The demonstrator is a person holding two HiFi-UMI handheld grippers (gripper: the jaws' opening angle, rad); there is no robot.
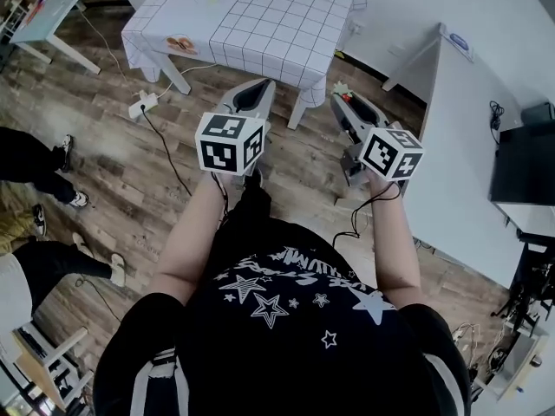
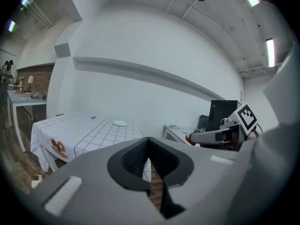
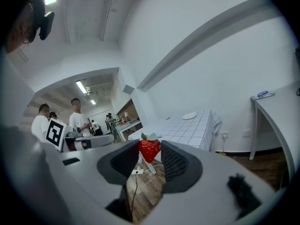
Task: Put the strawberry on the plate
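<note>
The red strawberry (image 3: 149, 149) with green leaves is pinched between the pads of my right gripper (image 3: 149, 150), held in the air over the wooden floor. In the head view it shows as a small red and green spot (image 1: 341, 88) at that gripper's tip (image 1: 342, 98). The white plate (image 3: 190, 116) lies on the far part of the checked tablecloth table (image 1: 251, 16), ahead of both grippers; it also shows as a plate (image 2: 120, 123) in the left gripper view. My left gripper (image 2: 149, 143) is shut with nothing in it, held level beside the right one (image 1: 258, 89).
A white desk (image 1: 468, 146) with a dark monitor (image 1: 525, 163) stands at the right. A power strip (image 1: 143, 105) and cable lie on the floor by the table legs. People's legs (image 1: 35, 176) are at the left; several people (image 3: 77, 118) stand farther back.
</note>
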